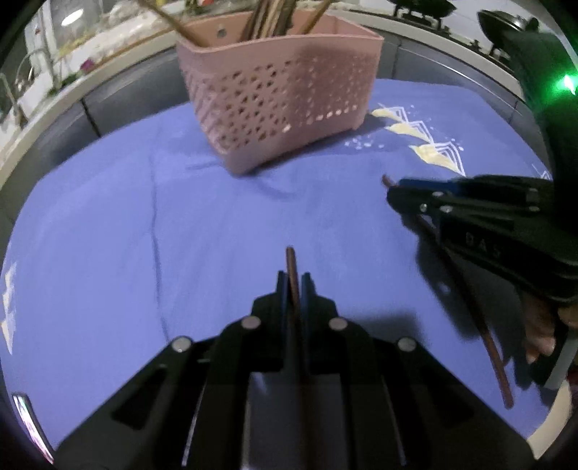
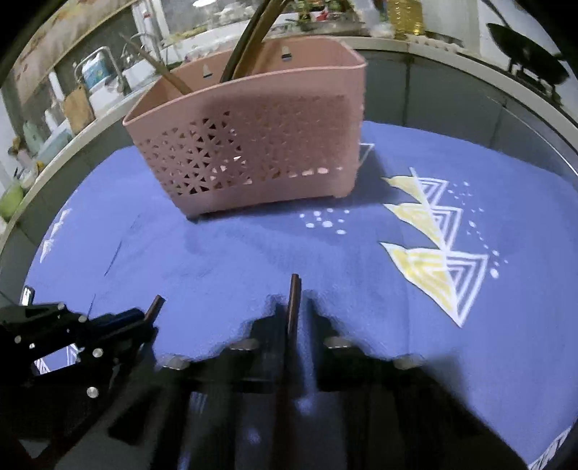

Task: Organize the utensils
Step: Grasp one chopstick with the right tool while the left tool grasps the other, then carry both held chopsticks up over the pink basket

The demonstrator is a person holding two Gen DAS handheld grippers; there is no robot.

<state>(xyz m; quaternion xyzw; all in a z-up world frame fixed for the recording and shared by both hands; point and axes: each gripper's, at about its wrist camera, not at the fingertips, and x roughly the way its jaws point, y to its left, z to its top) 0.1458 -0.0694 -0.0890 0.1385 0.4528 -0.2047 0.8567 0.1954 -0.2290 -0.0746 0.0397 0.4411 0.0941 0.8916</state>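
2 grippers (image 1: 292,285) (image 2: 294,314), 2 held chopsticks (image 1: 292,274) (image 2: 293,300), 1 pink basket (image 1: 281,94).

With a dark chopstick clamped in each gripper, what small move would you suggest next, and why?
Probably raise the left gripper toward the pink perforated plastic basket's open top. Its dark brown chopstick is already clamped, and the basket already holds upright wooden utensils. The right gripper, gripping its own brown chopstick, could follow.

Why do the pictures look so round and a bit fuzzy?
Left wrist view: the lens bends the table edge, and a green light glares. Right wrist view: the right tongs holding a chopstick are smeared with blur, and the basket looks soft.
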